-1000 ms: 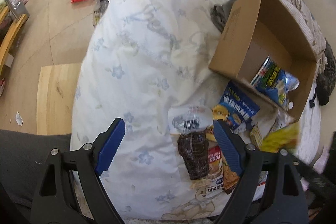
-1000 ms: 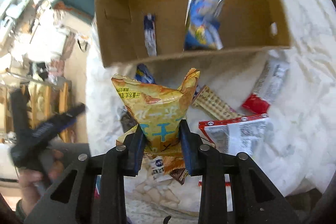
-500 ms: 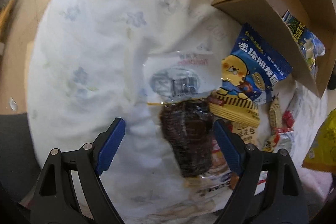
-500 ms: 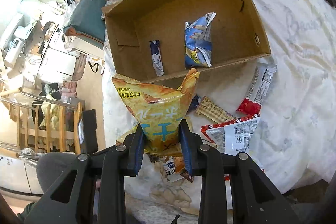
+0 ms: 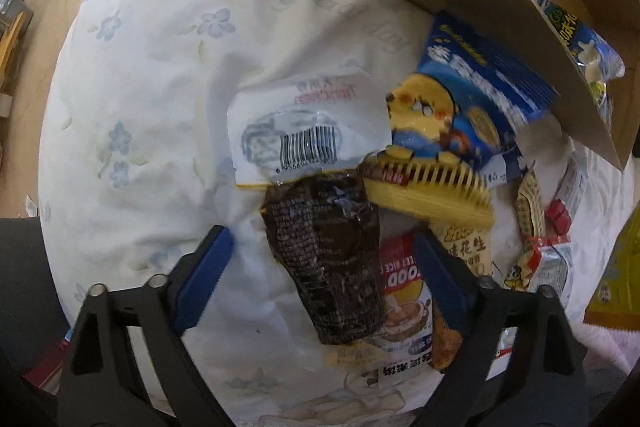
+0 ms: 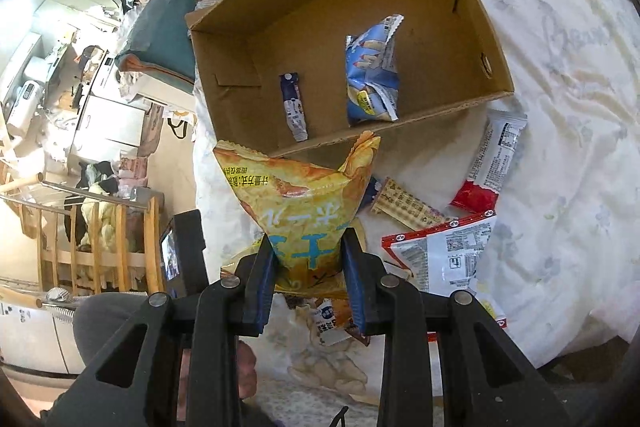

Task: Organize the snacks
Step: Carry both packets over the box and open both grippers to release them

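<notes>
Cardboard box (image 6: 472, 27): two snacks (image 6: 372, 75).

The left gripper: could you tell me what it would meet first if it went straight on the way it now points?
Most likely the dark snack packet, which lies on the white quilt between the open fingers of the left gripper. Depth is unclear, so how close the packet is cannot be judged.

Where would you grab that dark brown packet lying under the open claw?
Probably across its narrow dark body, coming straight down from above. The brown packet lies flat and lengthwise between the open left gripper's fingers, so they already straddle its long sides. Its clear barcode end looks flat and floppy.
</notes>
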A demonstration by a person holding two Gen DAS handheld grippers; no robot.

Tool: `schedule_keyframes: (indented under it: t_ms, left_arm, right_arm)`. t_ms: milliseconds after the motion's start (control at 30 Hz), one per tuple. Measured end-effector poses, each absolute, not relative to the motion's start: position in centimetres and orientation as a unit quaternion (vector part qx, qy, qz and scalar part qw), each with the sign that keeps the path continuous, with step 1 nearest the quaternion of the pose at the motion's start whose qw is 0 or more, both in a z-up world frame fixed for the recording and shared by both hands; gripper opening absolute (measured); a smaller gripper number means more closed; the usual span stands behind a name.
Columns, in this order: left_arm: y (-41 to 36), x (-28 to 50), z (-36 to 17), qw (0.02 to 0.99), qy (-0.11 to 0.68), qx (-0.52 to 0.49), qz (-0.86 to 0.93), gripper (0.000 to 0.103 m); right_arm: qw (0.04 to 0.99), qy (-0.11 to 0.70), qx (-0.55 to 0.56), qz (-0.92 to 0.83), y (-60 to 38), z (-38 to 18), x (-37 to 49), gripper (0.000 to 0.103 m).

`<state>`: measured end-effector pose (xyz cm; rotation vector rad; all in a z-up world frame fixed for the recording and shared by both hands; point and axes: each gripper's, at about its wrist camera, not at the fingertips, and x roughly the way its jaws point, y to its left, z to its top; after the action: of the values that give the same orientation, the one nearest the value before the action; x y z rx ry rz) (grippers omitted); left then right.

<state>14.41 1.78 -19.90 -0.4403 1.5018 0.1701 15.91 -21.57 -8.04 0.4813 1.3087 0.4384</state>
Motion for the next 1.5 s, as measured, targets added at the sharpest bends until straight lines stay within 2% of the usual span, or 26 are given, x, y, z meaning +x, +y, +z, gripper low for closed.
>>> schedule_keyframes:
  t_ms: [133, 267, 600, 833, 1133, 1500]
  left_arm:
    - [2.5, 13.9, -19.2, 0.709, 0.675, -0.190, 0.076, 0.062]
    - [3.3, 13.4, -18.5, 0.705, 0.682, -0.185, 0.062, 0.054]
    - [4.3, 10.2, -13.7, 0.737, 0.652, -0.170, 0.056, 0.054]
    - [4.4, 8.9, -7.1, 0.804, 0.578, -0.132, 0.052, 0.054]
    - [5.1, 13.0, -2.7, 0.837, 0.535, -0.110, 0.032, 0.054]
    - [0.6, 18.6, -0.1, 0.860, 0.508, -0.050, -0.009, 0.054]
  right_arm:
    - [0.747, 0.596, 0.220, 0.196, -21.7, -7.9, 16.0, 0.032]
    - [0.748, 0.598, 0.217, 0.188, -21.8, -8.0, 16.0, 0.032]
    - [0.754, 0.588, 0.225, 0.186, -22.6, -7.5, 15.6, 0.032]
    - [0.764, 0.579, 0.220, 0.182, -22.8, -7.0, 15.1, 0.032]
    - [0.781, 0.555, 0.210, 0.197, -22.1, -5.1, 16.0, 0.032]
    - [0.802, 0.529, 0.215, 0.176, -22.2, -5.2, 20.5, 0.032]
